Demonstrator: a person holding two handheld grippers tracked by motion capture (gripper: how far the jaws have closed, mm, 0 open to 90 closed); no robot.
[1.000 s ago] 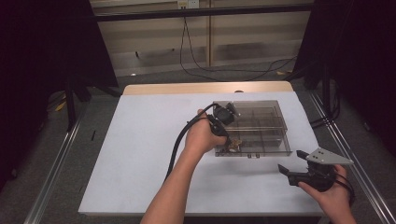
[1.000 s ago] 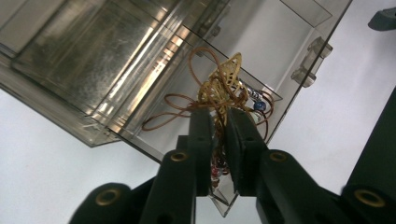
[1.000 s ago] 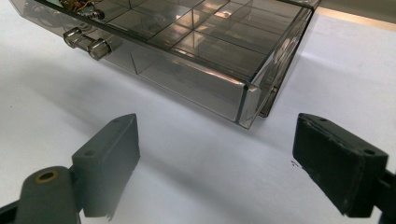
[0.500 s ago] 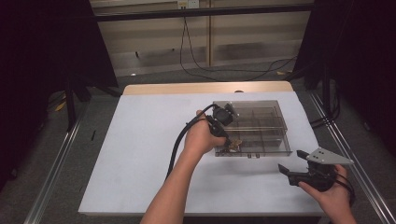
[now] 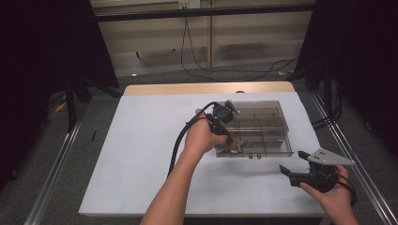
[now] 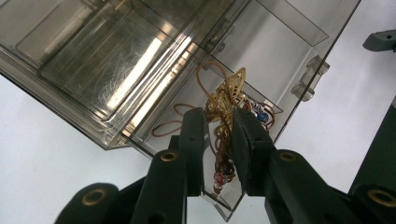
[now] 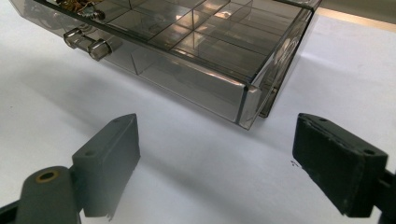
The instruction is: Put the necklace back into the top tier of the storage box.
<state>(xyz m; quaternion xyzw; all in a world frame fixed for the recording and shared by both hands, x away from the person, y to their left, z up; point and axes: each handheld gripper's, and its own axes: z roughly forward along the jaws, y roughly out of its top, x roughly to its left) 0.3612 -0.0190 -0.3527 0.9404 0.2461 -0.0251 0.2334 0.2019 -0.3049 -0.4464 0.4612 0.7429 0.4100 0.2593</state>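
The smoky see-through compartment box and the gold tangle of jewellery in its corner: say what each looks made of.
Smoky see-through compartment box: looks like hard tinted plastic, glossy; the dividers show through its walls, and it carries bright glare and fine scratches. Gold tangle of jewellery: seemingly thin gold-toned metal wire and chain, shiny, with small red and blue beads; real gold or plating cannot be told.

Legible text: none | clear plastic organiser box (image 5: pixel 263 129): no label, brand or number to be read | jewellery (image 6: pixel 227 105) in its corner compartment: no tag seen | white table top (image 5: pixel 141 154): unmarked, save a tiny dark speck, too small to be read
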